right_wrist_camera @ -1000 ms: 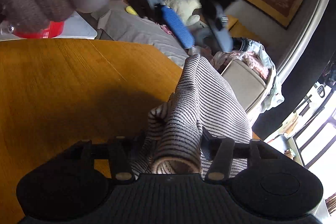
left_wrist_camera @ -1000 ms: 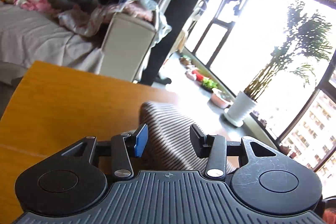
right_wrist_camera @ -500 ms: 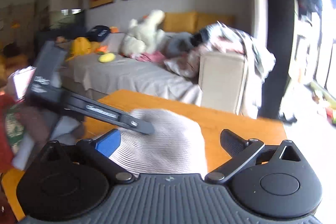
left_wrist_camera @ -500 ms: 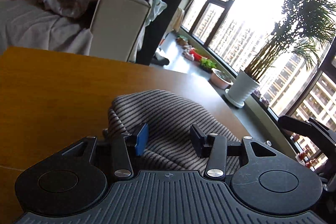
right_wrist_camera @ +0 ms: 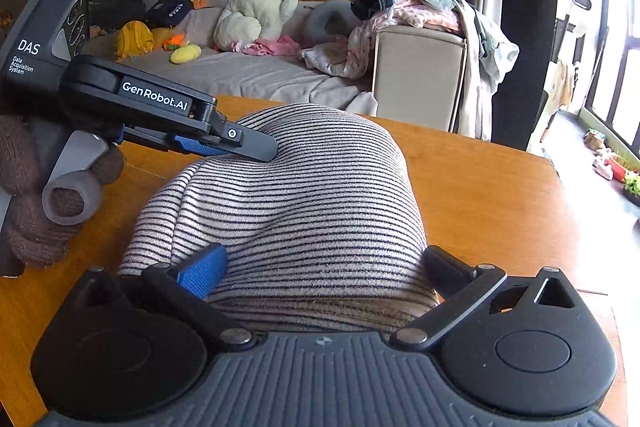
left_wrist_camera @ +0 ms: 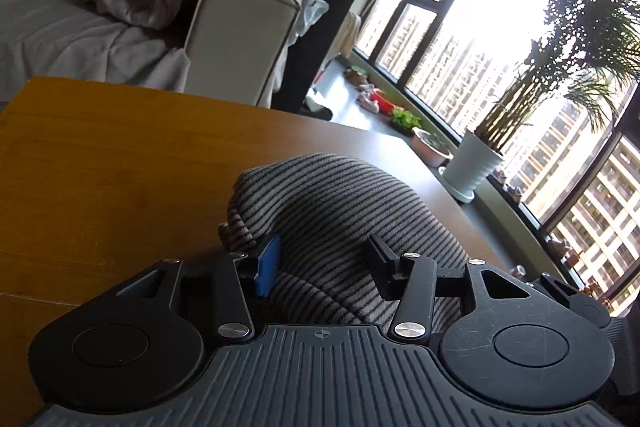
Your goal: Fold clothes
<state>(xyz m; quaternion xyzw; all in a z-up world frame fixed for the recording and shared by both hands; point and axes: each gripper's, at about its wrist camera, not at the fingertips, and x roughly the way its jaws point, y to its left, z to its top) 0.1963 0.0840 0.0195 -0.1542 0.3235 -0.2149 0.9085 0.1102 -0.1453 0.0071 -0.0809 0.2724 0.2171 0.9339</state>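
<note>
Right wrist view: striped knit garment [right_wrist_camera: 304,195] lies bunched on the counter [right_wrist_camera: 480,187], folding barely begun. Right gripper [right_wrist_camera: 320,267] has just been opening, empty; left gripper [right_wrist_camera: 240,145] half-open, touching it.

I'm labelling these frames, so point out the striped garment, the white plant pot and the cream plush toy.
striped garment [right_wrist_camera: 312,195], right wrist view, top of its mound.
white plant pot [left_wrist_camera: 472,163], left wrist view, ribbed side.
cream plush toy [right_wrist_camera: 256,11], right wrist view, its body.

left wrist: low, close, faces window | right wrist: low, close, faces sofa | shared: striped garment [left_wrist_camera: 340,211], table [left_wrist_camera: 100,167]
</note>
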